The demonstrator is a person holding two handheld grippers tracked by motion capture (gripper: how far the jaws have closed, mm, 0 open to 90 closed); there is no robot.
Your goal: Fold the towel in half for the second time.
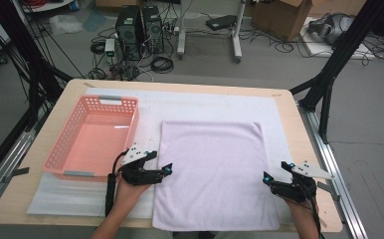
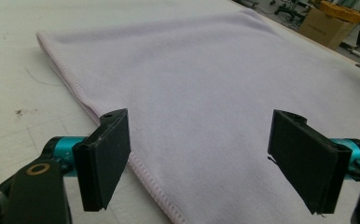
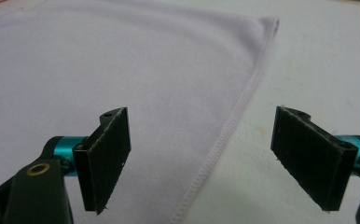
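Hovering at both side hems of the towel (image 1: 212,174), we hold each claw spread wide, gripping nothing. Our left gripper (image 1: 164,170) sits over the left hem, just right of the basket (image 1: 70,144); our right gripper (image 1: 274,174) straddles the right hem. Between us the towel lies flat on the white mat (image 1: 205,102).

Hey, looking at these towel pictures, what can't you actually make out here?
- Towel near edge: in the high view, cut off at the bottom by the frame and the forearms.
- Left gripper jaw tips: too small in the high view to judge contact with the towel.
- Basket inside near wall: hidden by its own rim.
- Towel underside: hidden everywhere.
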